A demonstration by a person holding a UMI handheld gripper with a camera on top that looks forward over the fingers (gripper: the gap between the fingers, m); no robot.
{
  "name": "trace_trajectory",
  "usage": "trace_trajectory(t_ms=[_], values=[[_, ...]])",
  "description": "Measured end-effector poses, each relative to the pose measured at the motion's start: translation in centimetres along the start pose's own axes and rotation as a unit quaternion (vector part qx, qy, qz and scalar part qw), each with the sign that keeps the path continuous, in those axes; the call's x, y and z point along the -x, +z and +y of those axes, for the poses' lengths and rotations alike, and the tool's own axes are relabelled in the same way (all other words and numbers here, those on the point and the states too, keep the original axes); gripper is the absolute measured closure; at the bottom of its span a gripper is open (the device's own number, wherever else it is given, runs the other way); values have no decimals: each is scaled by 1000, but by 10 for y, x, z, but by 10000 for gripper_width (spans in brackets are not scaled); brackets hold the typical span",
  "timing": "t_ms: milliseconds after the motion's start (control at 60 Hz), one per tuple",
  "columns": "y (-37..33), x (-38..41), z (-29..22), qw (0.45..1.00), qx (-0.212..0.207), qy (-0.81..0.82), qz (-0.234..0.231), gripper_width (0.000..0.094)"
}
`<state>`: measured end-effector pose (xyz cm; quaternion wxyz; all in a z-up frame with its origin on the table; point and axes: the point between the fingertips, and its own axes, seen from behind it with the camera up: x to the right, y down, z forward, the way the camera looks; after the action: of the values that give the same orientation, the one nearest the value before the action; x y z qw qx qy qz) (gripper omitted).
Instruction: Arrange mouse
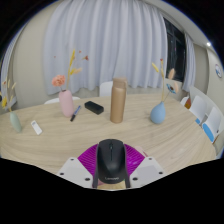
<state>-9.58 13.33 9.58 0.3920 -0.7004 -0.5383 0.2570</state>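
Near the front edge of the round wooden table (pixel 60 145), a black mouse (pixel 110 160) is seen clamped between the purple pads (pixel 92 157) of the gripper (pixel 110 172), apparently lifted clear of the tabletop. The carrying step appears to be in hand; next, an open spot short of the wooden cylinder (pixel 119 100) and blue vase (pixel 158 112) must be chosen before release.

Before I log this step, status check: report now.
Hand-held gripper shut on black computer mouse. Mouse held above wooden table. Tan cylindrical container stands beyond; nothing between.
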Motion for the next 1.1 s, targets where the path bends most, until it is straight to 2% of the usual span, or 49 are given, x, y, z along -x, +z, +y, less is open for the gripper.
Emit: trace_trajectory(t_ms=[100, 200, 267, 317, 400, 450, 467, 533, 583, 700, 800, 983, 1100], values=[[25, -31, 57, 999, 40, -9, 12, 578], [33, -38, 92, 998, 69, 0, 3, 576], [33, -39, 110, 997, 81, 5, -5, 570], [33, -38, 108, 997, 73, 10, -8, 565], [34, -38, 109, 997, 76, 7, -10, 497], [34, -37, 110, 997, 83, 2, -12, 444], [33, -37, 110, 996, 83, 0, -13, 397], [26, -33, 103, 997, 78, -7, -19, 52], [12, -27, 89, 997, 65, -15, -24, 90], [-45, 2, 56, 998, 26, -51, -31, 78], [-106, 43, 45, 996, 11, -61, -58, 87], [-201, 118, 74, 993, 25, -30, -107, 74], [-240, 147, 99, 992, 30, -34, -118, 78]])
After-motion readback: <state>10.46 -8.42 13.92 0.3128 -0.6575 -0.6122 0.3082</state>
